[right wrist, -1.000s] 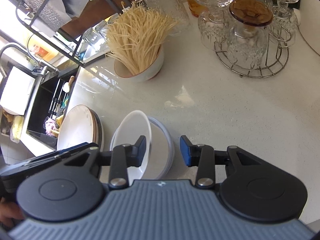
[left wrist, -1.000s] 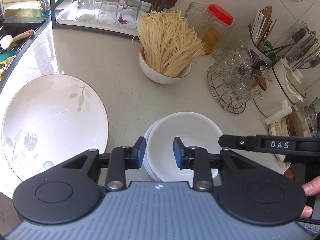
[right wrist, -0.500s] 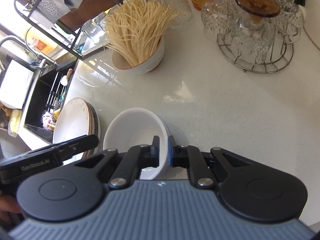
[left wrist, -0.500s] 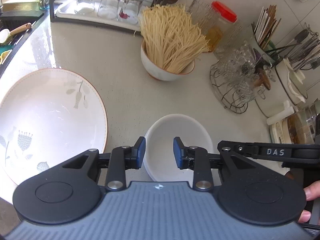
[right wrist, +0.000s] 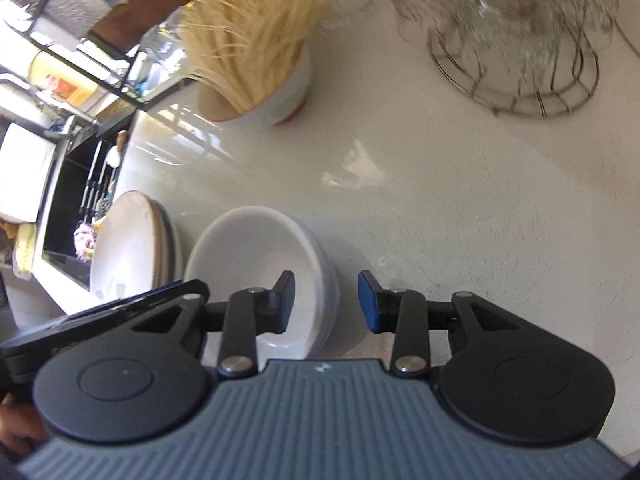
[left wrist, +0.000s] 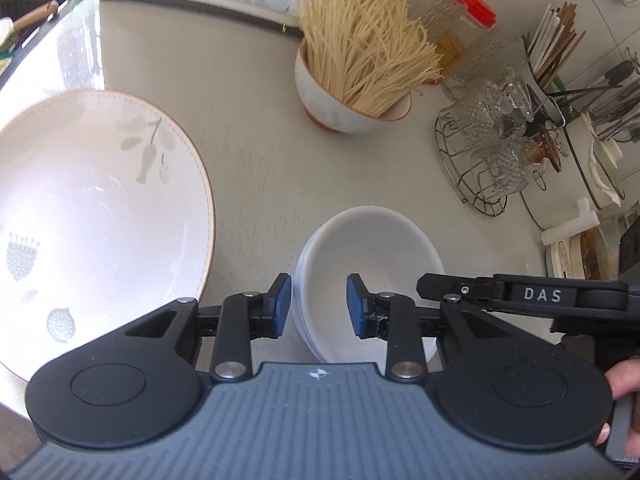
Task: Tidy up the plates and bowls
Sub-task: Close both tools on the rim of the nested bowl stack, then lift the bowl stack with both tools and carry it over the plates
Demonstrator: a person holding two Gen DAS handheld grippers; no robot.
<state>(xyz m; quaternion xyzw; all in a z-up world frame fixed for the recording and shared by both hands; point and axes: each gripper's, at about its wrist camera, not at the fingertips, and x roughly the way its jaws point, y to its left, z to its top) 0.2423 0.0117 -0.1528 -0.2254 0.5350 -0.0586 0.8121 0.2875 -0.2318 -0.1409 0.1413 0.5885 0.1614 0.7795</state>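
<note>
Step in hand: I am stacking the white bowls (left wrist: 368,276); they are sitting nested on the counter (left wrist: 248,128), so I judge the top one to be freshly set in.
Right claw: my right gripper (right wrist: 326,300) is standing part open, its jaws having just been opening; the near right rim of the bowl stack is passing between them, but the pads are not pressing on it, so I am holding nothing.
Left claw: my left gripper (left wrist: 316,304) is standing part open too, straddling the stack's near left rim with a gap on both sides; nothing held.
Where the task's things are: the bowls are lying near the counter's front edge, just beside the plates (left wrist: 92,216), which are filling its front left corner beside the sink (right wrist: 80,192).
Next move: I am judging that both claws need to lift clear of the rims without nudging the stack, then go looking for any dish not yet sorted.
Left view only: it is showing the flowered face of the top plate and the utensil holder (left wrist: 560,52) at the back right.
Right view only: it is showing the plates edge-on as a pile, possibly three, though blur is making the count unsure.
Both views: the noodle bowl (left wrist: 352,108) and the wire rack of glasses (left wrist: 492,148) are standing towards the back.
</note>
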